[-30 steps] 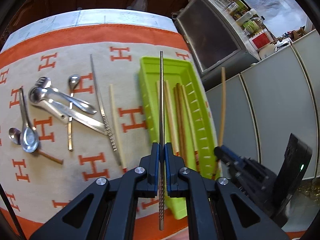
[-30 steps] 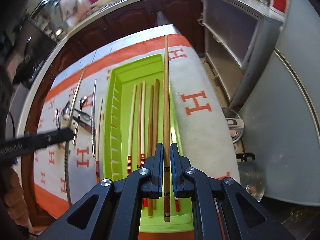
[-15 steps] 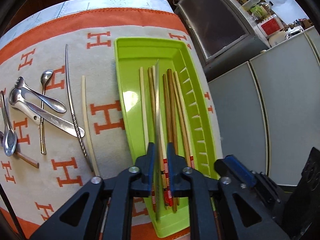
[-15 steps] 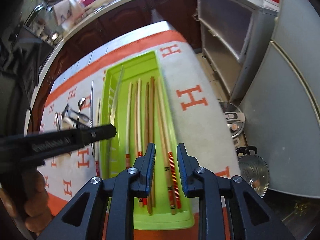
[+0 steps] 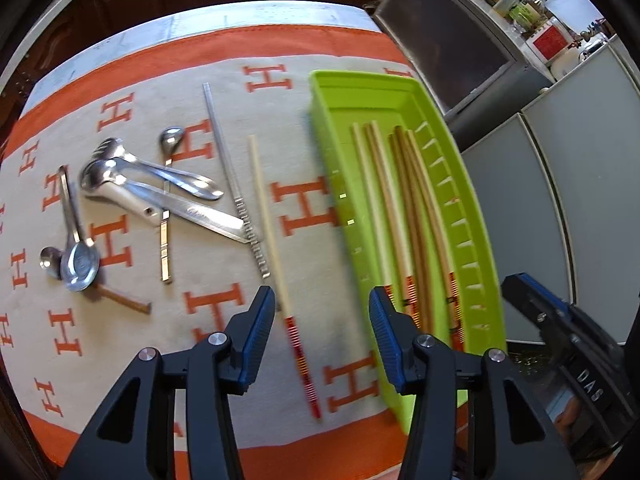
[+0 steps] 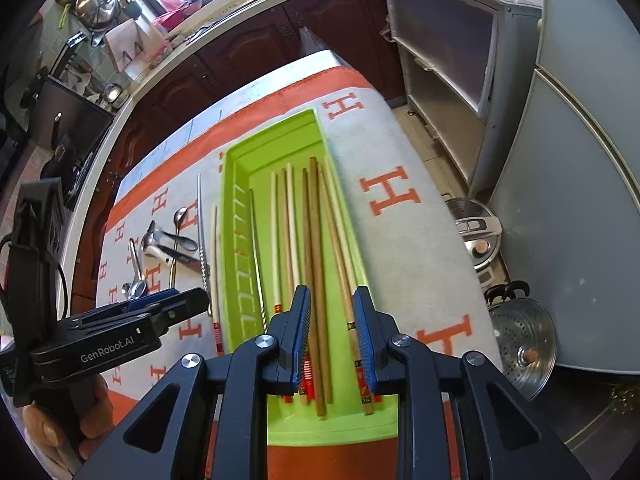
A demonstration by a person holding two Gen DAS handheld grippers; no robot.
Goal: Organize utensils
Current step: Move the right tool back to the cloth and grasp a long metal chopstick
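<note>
Chopsticks (image 6: 316, 264) now lying released in green tray (image 6: 240, 248); left gripper (image 5: 322, 336), right gripper (image 6: 330, 334) both gaping, empty; left swinging toward ivory chopstick (image 5: 266, 220) on cloth.

Both chopsticks released into the tray (image 6: 276, 142) — both jaws now spread, empty.

The left gripper (image 6: 188, 300) carries "GenRobot.AI" in pale letters along the side of its black body. The right gripper (image 5: 520, 292), at the lower right of the left wrist view, shows the letters "DAS" on its dark body. The cloth (image 5: 280, 128) on the table is printed all over with large orange "H" letters; the red label (image 5: 548, 42) on the far counter is too small to read.
</note>
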